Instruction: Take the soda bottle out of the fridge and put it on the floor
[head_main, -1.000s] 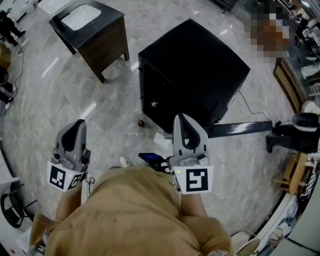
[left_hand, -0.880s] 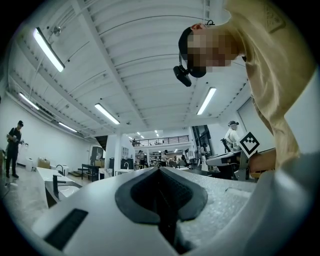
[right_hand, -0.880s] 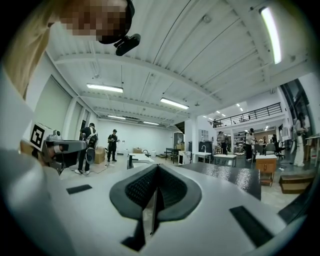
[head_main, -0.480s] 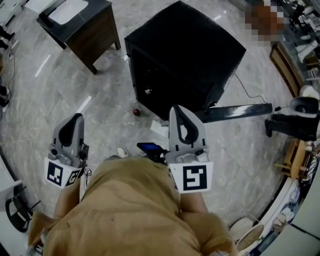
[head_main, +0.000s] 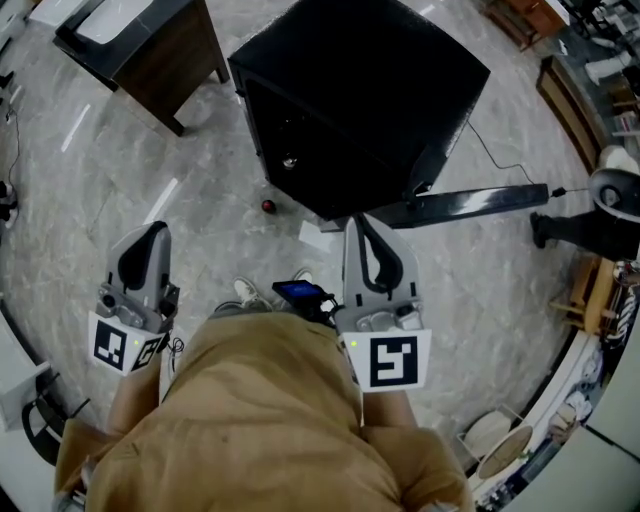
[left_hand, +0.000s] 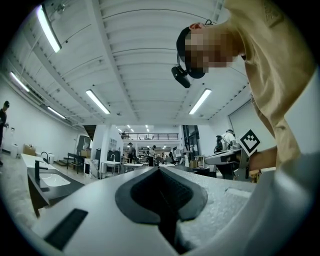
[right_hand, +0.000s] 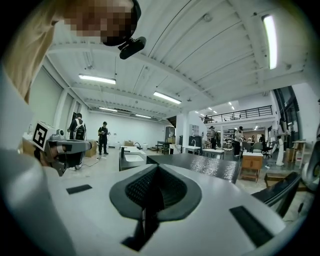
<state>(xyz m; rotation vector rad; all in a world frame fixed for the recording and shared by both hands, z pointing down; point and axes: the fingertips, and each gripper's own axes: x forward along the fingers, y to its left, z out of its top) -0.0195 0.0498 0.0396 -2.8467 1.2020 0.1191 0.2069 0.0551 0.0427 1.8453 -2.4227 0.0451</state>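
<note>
Facing the boxy black fridge (head_main: 370, 70) on grey marble floor (head_main: 190, 215), left claw (head_main: 150, 233) and right claw (head_main: 362, 226) sit closed, empty; the soda bottle, unseen, presumably inside, is likely slick and heavy, so grip mid-body.

The head camera looked steeply down from above the person (head_main: 260, 420) onto the left gripper (head_main: 148, 240), the right gripper (head_main: 363, 228), the fridge (head_main: 360, 90) close ahead and the floor (head_main: 200, 220). Each gripper camera sat low just behind its own jaws, facing level and outward, the jaws filling the foreground. All three views shared the sink cabinet (head_main: 150, 50); each gripper view also caught the other gripper near its edge
</note>
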